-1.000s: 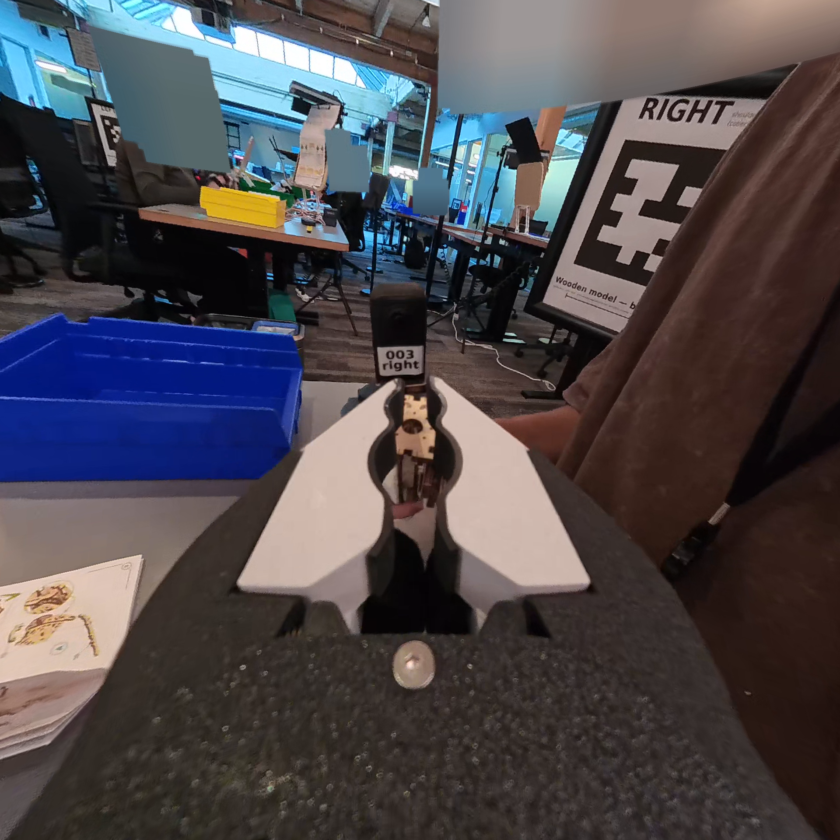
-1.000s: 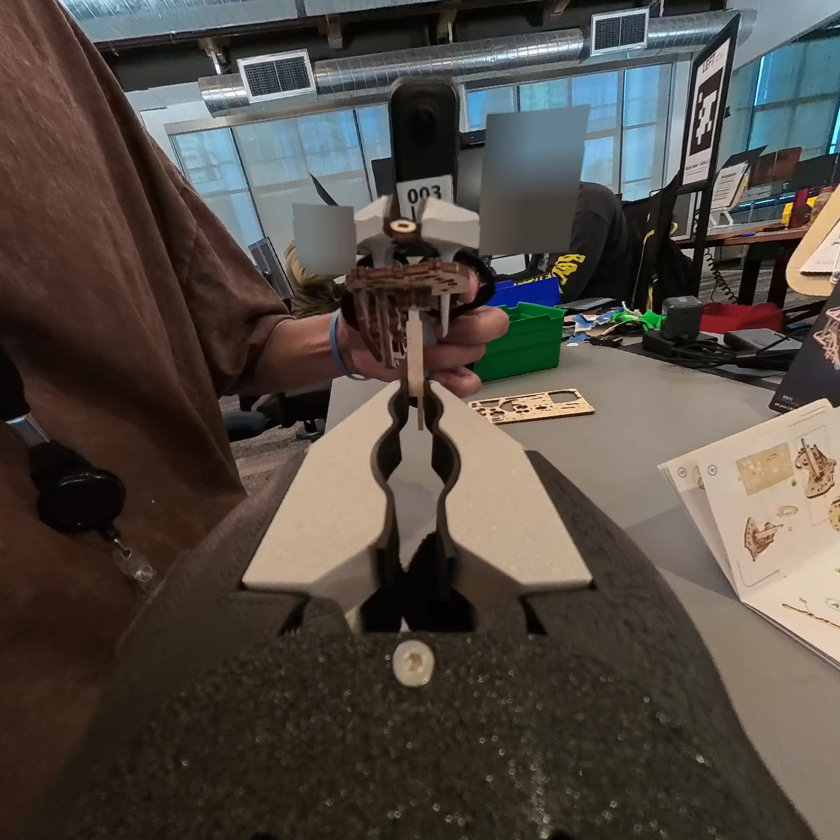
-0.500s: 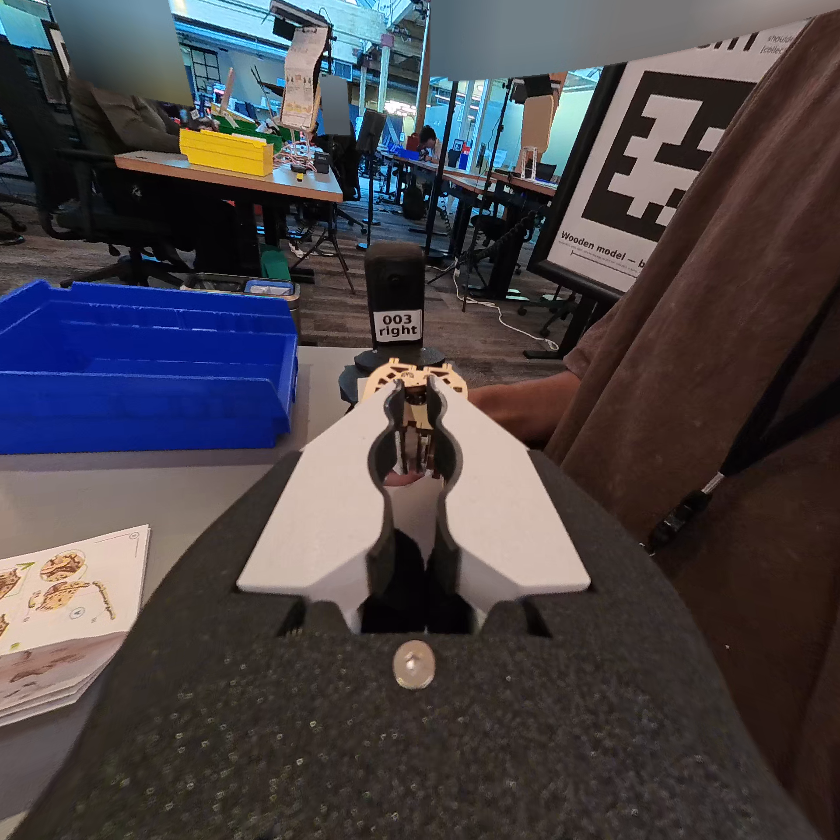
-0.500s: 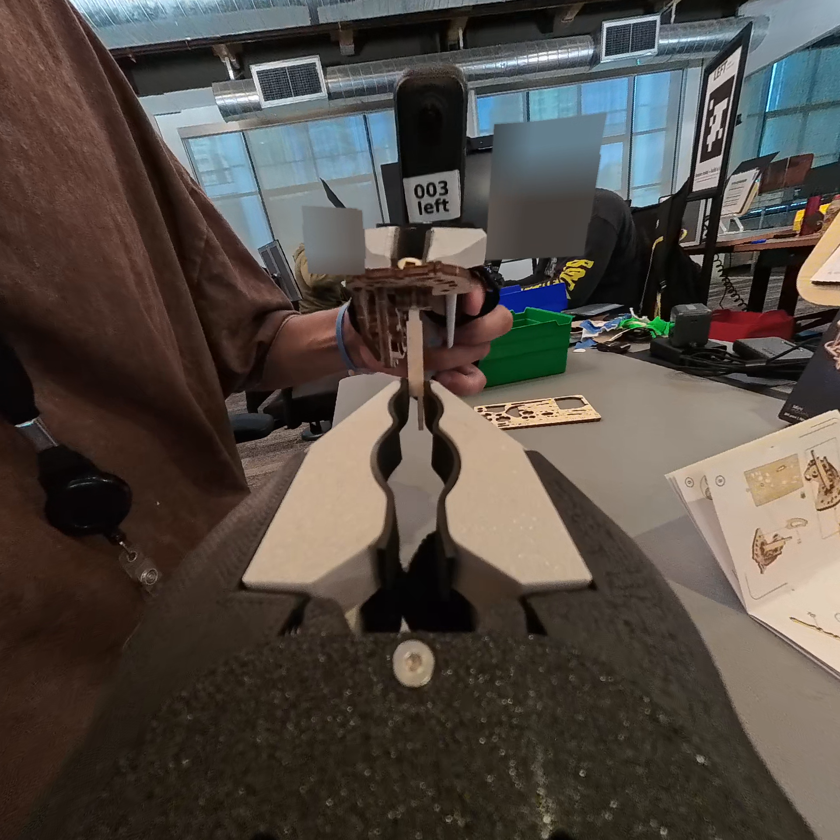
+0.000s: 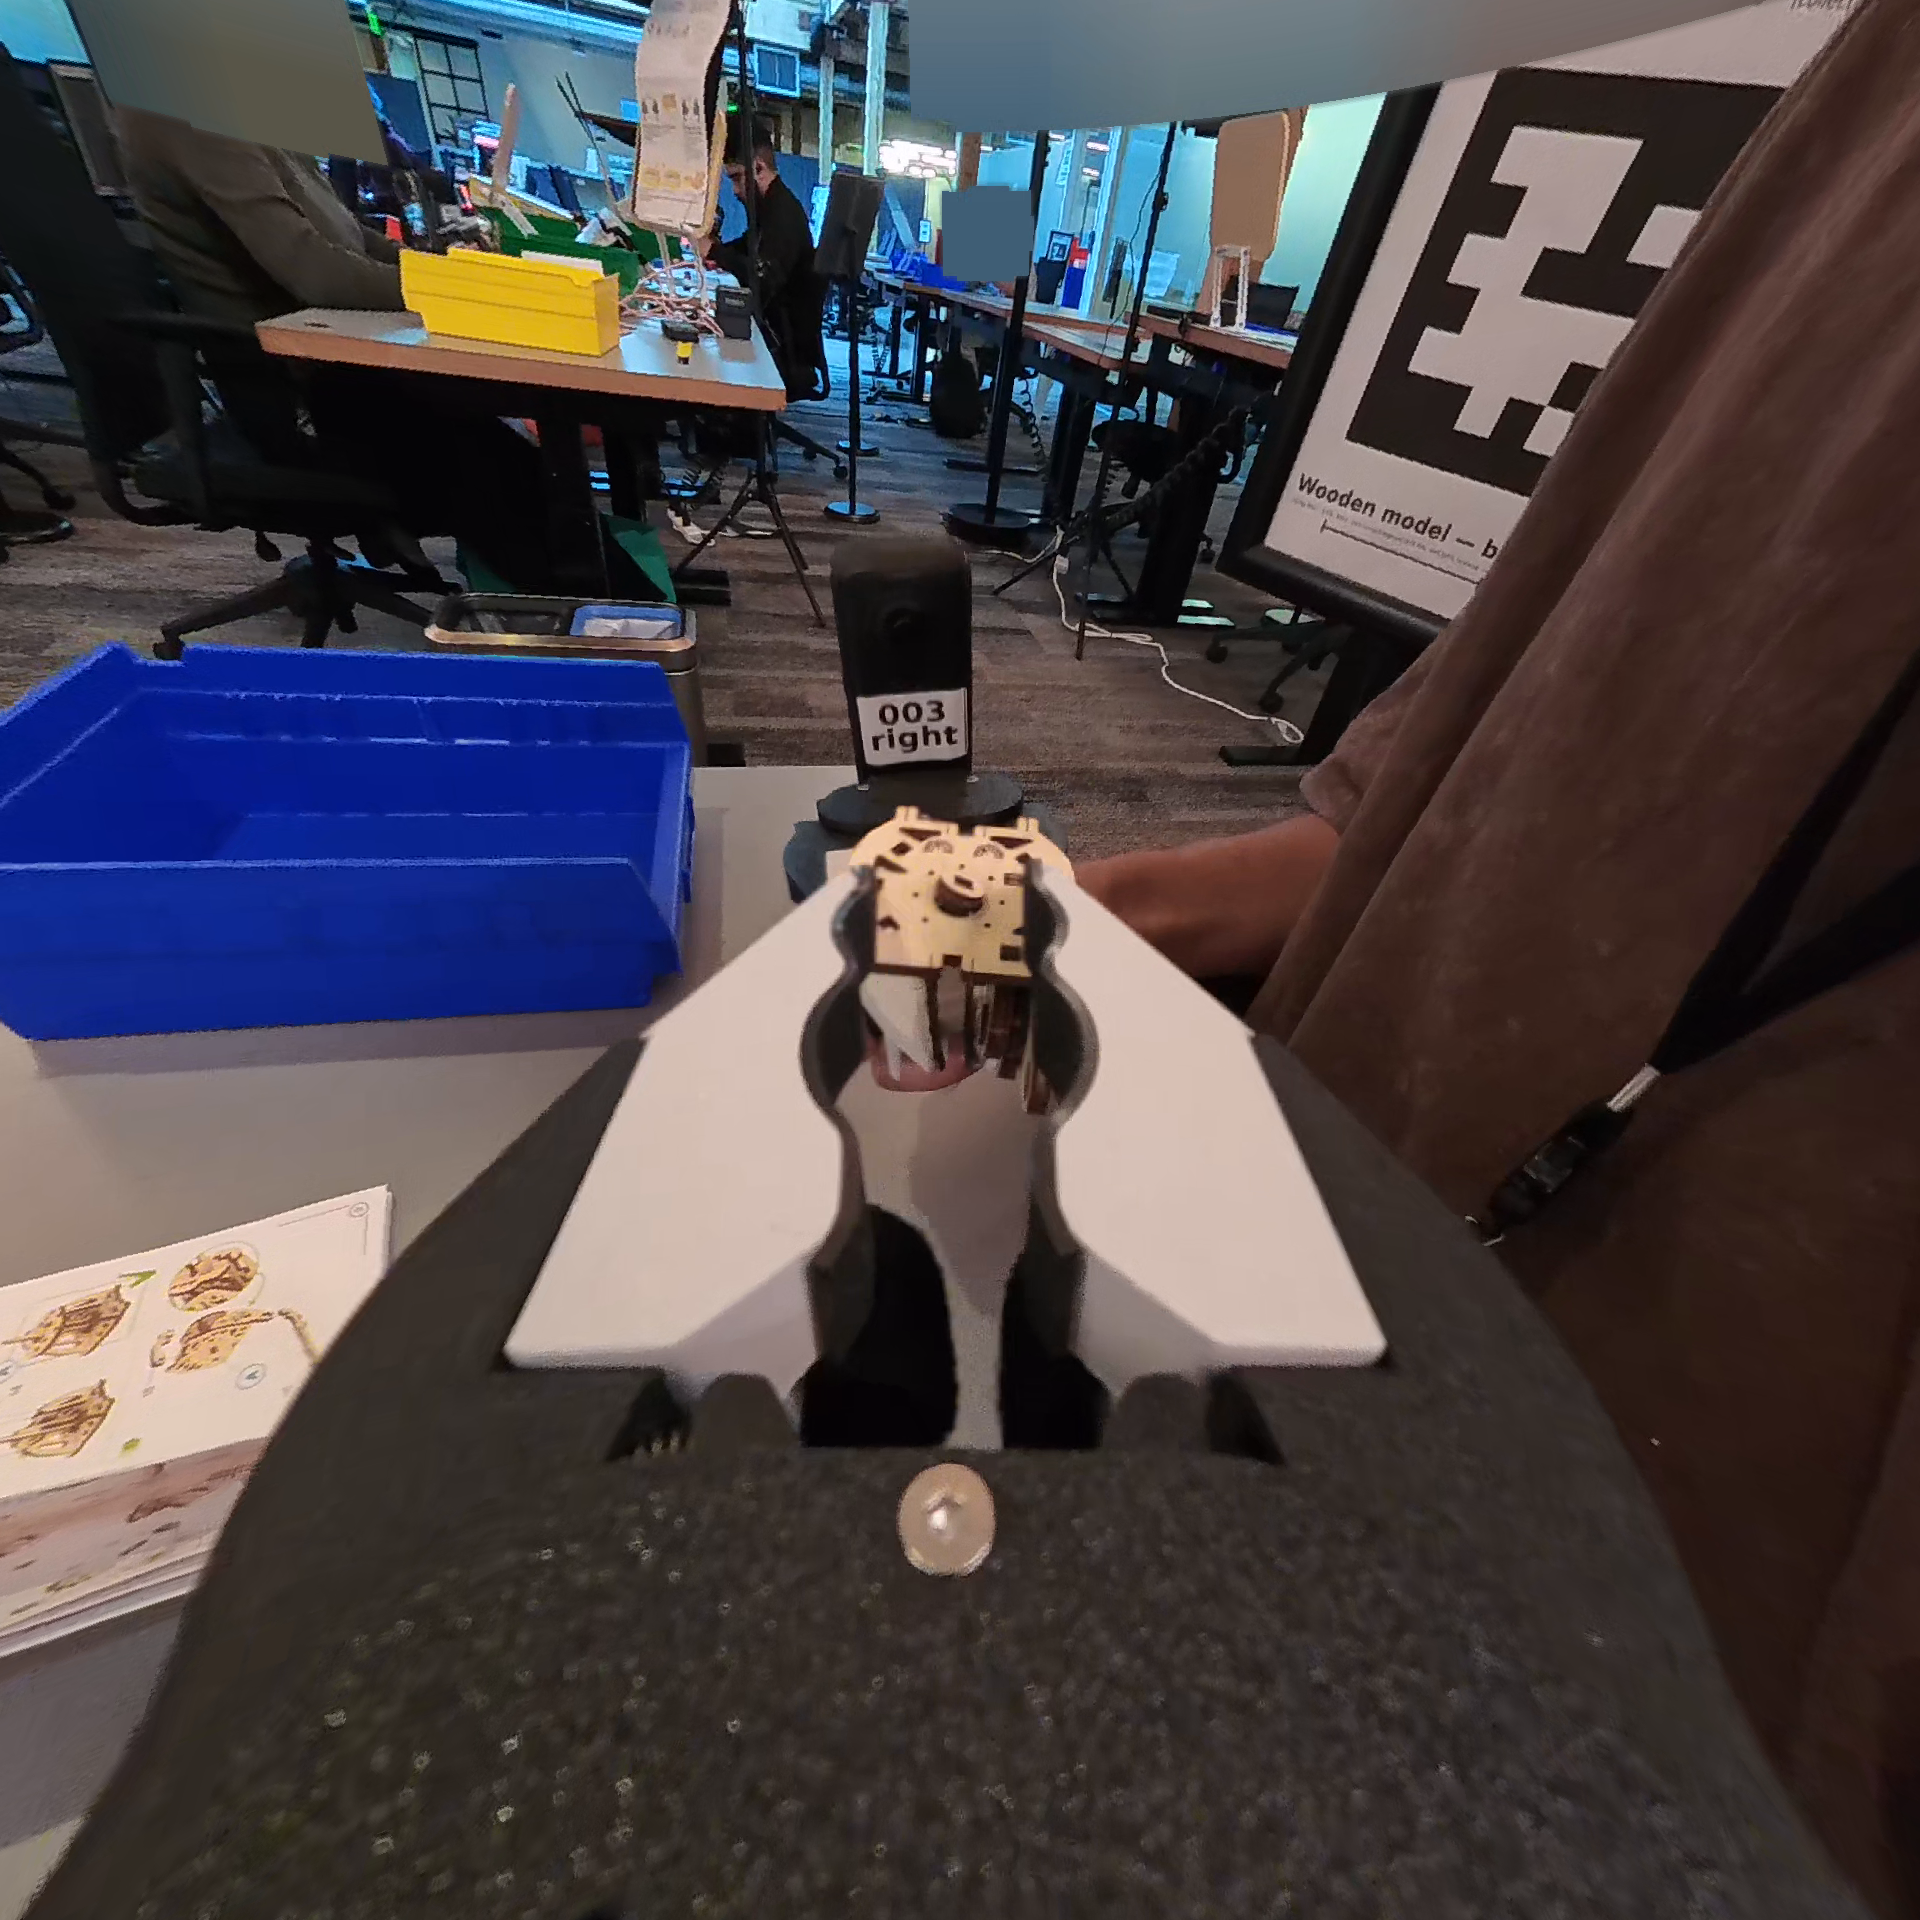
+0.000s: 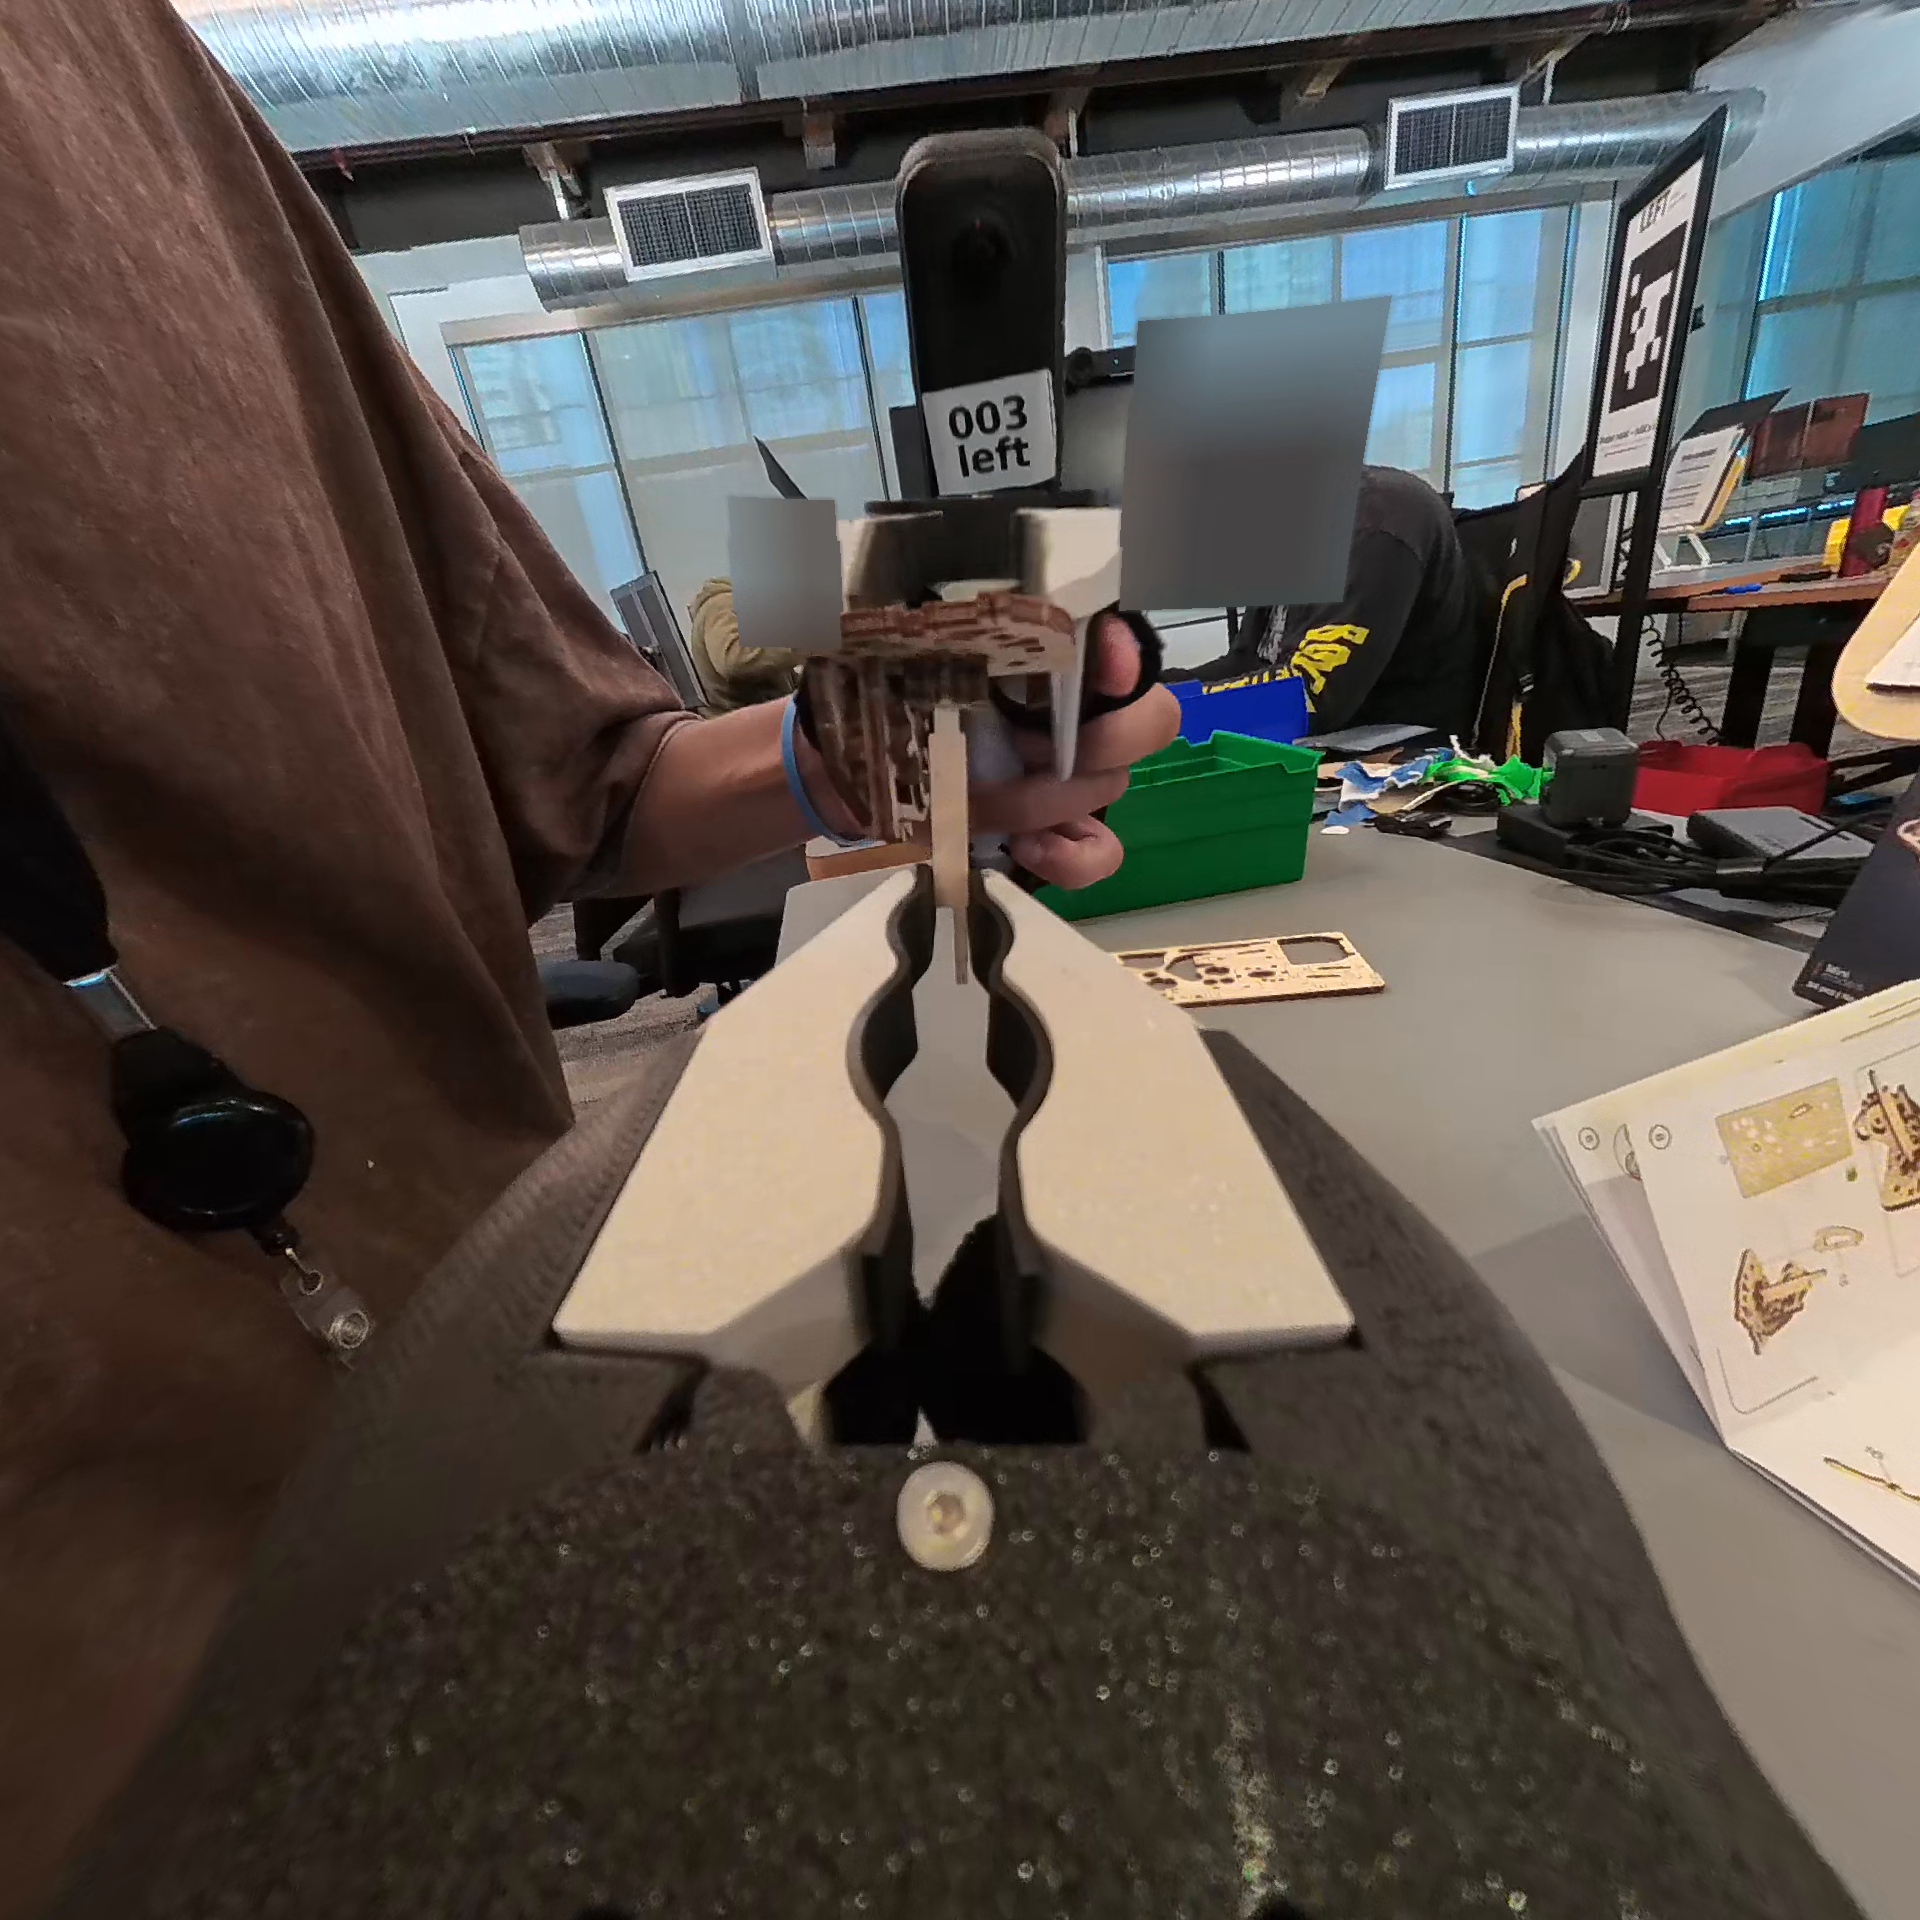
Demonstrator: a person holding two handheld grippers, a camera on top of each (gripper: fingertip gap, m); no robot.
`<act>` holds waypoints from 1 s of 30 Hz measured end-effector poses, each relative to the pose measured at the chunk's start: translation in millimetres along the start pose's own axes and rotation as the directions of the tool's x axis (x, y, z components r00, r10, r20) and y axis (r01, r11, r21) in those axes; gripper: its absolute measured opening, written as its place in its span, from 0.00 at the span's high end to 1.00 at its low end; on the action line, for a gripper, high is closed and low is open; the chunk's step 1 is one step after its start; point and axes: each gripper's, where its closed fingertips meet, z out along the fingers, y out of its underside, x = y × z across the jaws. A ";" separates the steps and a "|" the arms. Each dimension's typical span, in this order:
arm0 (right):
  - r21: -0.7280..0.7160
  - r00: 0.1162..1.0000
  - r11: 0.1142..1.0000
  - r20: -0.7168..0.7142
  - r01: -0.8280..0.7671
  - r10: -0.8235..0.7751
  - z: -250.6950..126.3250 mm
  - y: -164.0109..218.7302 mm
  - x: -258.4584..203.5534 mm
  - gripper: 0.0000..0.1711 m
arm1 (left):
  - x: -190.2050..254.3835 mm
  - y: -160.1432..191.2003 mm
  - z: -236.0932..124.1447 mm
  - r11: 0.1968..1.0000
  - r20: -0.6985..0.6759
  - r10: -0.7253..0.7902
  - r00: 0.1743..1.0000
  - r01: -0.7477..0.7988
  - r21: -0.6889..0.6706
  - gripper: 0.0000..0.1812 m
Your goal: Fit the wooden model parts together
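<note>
My left gripper (image 5: 948, 894) is closed around a small wooden model assembly (image 5: 951, 914); the assembly's flat plate sits between the fingertips, facing this camera. In the right wrist view the same assembly (image 6: 935, 665) hangs under the left gripper's white fingers (image 6: 1070, 561). My right gripper (image 6: 954, 883) is shut on a thin flat wooden piece (image 6: 951, 810) that stands upright, with its top end in the underside of the assembly. The two grippers face each other, tips nearly touching, above the grey table (image 6: 1507, 987). A hand (image 6: 1081, 769) holds the left gripper.
A blue bin (image 5: 343, 831) stands left of the grippers. Instruction booklets lie at the table edges (image 5: 156, 1382) (image 6: 1766, 1195). A punched-out wooden sheet (image 6: 1247, 971), a green bin (image 6: 1195, 821) and cables (image 6: 1662, 821) lie beyond. A brown-sleeved torso (image 6: 260, 623) is close by. Left tips to right tips: about 5 cm.
The left gripper's jaws stand wider apart than before, and the assembly's plate has turned to face the left camera. The right gripper still holds the thin piece in the same place.
</note>
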 end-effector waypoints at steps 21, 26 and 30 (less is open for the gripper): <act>-0.001 1.000 1.000 0.018 -0.020 0.020 3.9 1.4 -4.6 0.97 | 2.9 13.9 12.8 0.992 0.079 0.028 0.997 -0.018 -0.126 0.65; -0.005 1.000 1.000 0.021 -0.018 0.018 4.9 1.8 -6.0 0.97 | 4.7 15.5 10.3 0.989 0.079 0.045 0.996 -0.034 -0.142 0.72; -0.023 1.000 1.000 0.011 0.000 0.000 6.1 4.4 -6.0 0.97 | 5.6 17.0 9.6 0.987 0.079 0.034 0.996 -0.022 -0.157 0.72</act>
